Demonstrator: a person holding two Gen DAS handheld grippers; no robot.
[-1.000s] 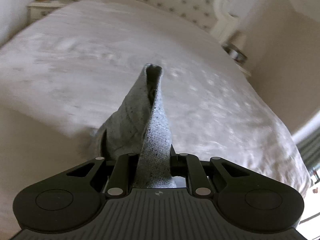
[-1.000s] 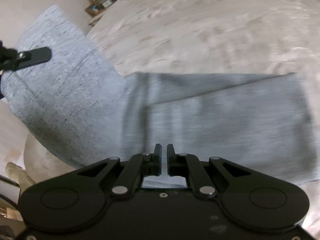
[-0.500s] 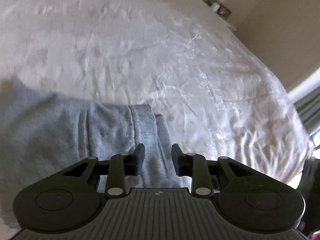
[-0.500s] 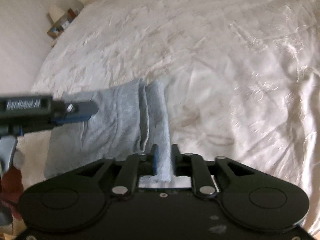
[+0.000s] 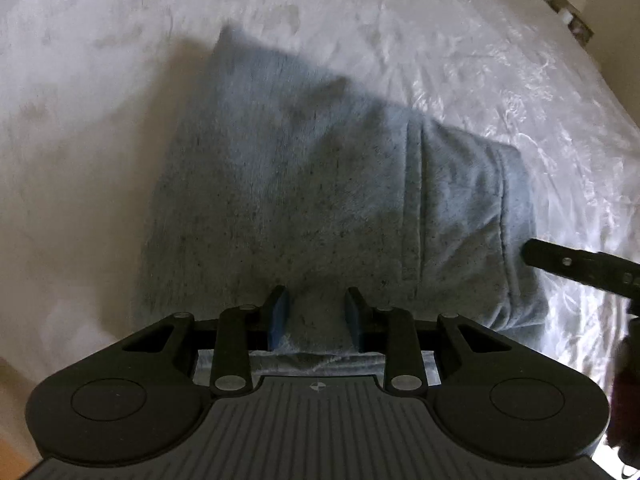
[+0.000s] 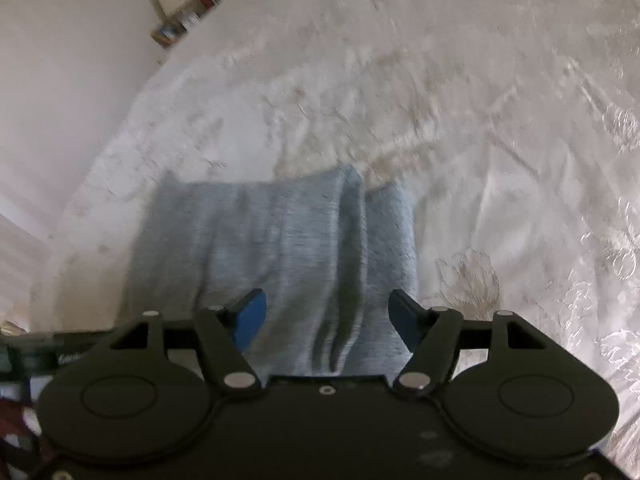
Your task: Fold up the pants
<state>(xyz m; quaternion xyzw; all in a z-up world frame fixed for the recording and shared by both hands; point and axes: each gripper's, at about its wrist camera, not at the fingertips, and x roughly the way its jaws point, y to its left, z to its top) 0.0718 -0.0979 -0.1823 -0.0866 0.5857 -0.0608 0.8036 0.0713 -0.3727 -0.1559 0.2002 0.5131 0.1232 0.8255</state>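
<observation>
The grey pants (image 5: 320, 184) lie folded in a flat stack on the white bedspread (image 5: 100, 60), with the folded edge and seams on the right. My left gripper (image 5: 316, 314) hovers low over the near edge of the stack; it is open and its pads are clear of the cloth. In the right wrist view the pants (image 6: 280, 240) lie under my right gripper (image 6: 329, 318). Its jaws are opening wide, with cloth below them but not pinched. One finger of the right gripper (image 5: 580, 264) reaches in over the pants' right edge.
The bedspread (image 6: 480, 120) stretches far beyond the pants on all sides. A bedside table with small items (image 6: 180, 20) stands by the pale wall (image 6: 60, 80) at the far left. Another bedside table (image 5: 572, 16) sits at the far right corner.
The left gripper let go of the hanging pants and sank toward the bed. The right gripper released the folded edge and spread its jaws. The pants now rest folded on the bedspread.
</observation>
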